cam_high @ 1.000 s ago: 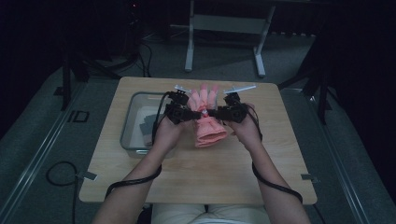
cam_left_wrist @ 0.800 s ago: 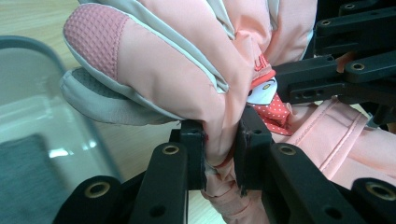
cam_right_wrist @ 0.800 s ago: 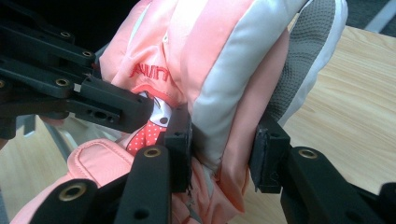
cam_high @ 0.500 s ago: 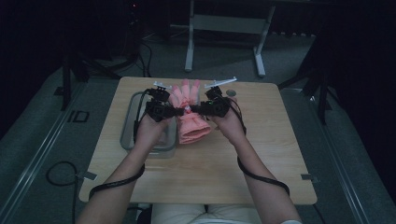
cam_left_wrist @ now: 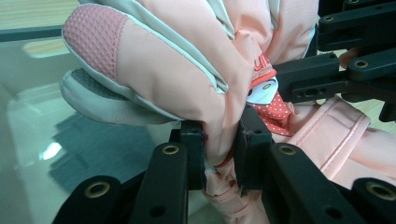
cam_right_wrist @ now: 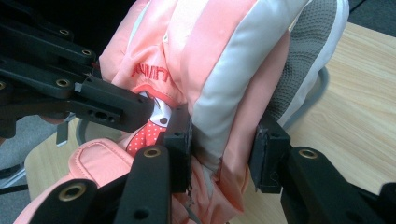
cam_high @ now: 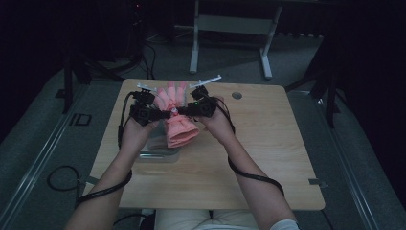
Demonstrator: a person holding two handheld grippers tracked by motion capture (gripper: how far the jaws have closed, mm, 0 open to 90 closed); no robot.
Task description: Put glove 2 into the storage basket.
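A padded pink glove (cam_high: 181,130) with pale grey panels and a cartoon patch hangs in the air, fingers up, between both grippers. My left gripper (cam_high: 166,114) reaches in from the left. In the left gripper view it (cam_left_wrist: 220,156) is shut on a thin fold of the glove (cam_left_wrist: 177,70) near the cuff. My right gripper (cam_high: 181,112) comes in from the right. In the right gripper view it (cam_right_wrist: 223,151) clamps a thicker part of the glove (cam_right_wrist: 219,70). Each gripper view also shows the other gripper's black jaws against the patch.
A clear tray (cam_high: 158,152) sits on the left part of the wooden table (cam_high: 268,158), under the left hand and the glove; its rim (cam_right_wrist: 319,91) shows beside the glove. A round hole (cam_high: 236,95) marks the tabletop's far side. Floor cables lie at the left.
Both hands have carried the glove leftward, from the table's middle to above the clear tray. Both grips look unchanged.
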